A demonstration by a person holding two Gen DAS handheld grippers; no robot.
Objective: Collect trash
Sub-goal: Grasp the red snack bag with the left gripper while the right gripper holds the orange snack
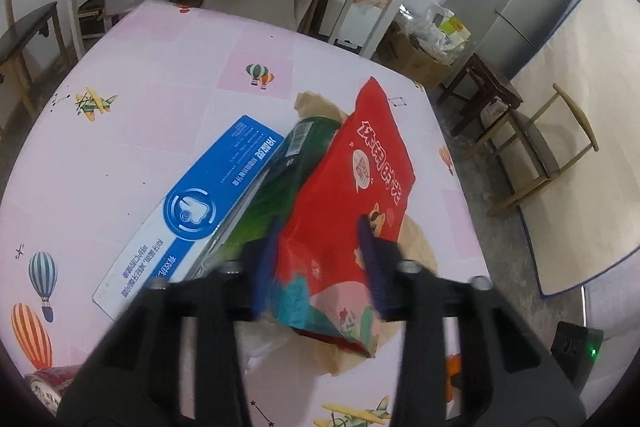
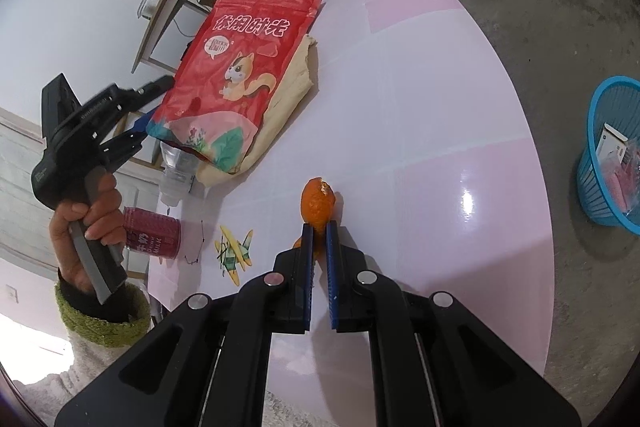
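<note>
The left tongs [image 1: 320, 255] are closed on the lower part of a glossy red snack pouch printed with a cartoon squirrel [image 1: 352, 195], one blue-padded finger on each face, so the pouch stands tilted up from the pink balloon-and-plane patterned worktop [image 1: 160, 99]. In the right wrist view the same pouch [image 2: 240, 67] hangs from those tongs [image 2: 150, 107], gripped near its left edge by the person's left hand [image 2: 92, 223] on the black handle.

Under the pouch lies a crumpled beige paper bag [image 1: 416, 247], resting on the worktop toward its far edge. Just beside the pouch are a green foil wrapper [image 1: 280, 183] and a long blue-and-white cardboard box [image 1: 192, 211], the wrapper between box and pouch. A clear plastic bottle [image 2: 176, 171] sits under the pouch's lower corner, and a dark red drink can [image 2: 154, 235] lies on its side near the worktop's left edge.

The right tongs [image 2: 319, 227] are nearly closed, their blue pads pinching the lower end of a piece of orange mandarin peel [image 2: 317, 205] that stands on the worktop near its middle.

On the concrete floor beyond the worktop's right edge stands a blue plastic mesh basket [image 2: 600, 163] with some packaging inside.
</note>
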